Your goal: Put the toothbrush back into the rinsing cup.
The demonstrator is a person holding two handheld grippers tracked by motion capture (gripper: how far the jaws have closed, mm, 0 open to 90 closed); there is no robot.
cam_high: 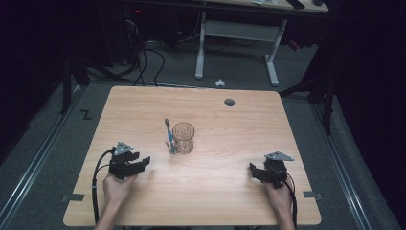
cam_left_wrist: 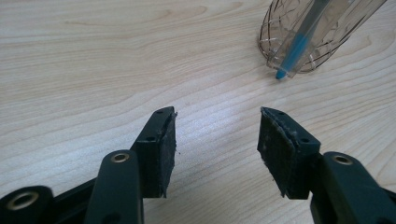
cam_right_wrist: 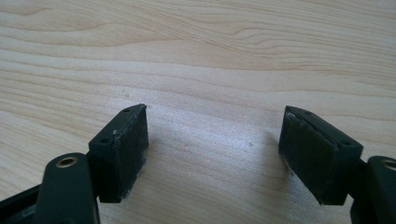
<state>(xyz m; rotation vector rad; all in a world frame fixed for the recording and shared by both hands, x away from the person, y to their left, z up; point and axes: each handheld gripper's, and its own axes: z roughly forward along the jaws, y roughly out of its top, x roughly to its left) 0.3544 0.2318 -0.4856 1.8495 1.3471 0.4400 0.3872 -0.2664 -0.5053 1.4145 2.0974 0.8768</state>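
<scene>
While both tongs rest low at the near edge of the pale wooden table [cam_high: 230,201], I judge the work at its end or its start; the blue-handled toothbrush [cam_high: 168,135] stands leaning in the clear ribbed drinking glass [cam_high: 183,138] at mid-table, untouched. My left tongs [cam_high: 143,161] sit spread and empty, aimed toward the glass but well apart from it; my right tongs [cam_high: 252,168] sit spread and empty over bare wood. Any next move calls for a reach forward to the brush handle.
</scene>
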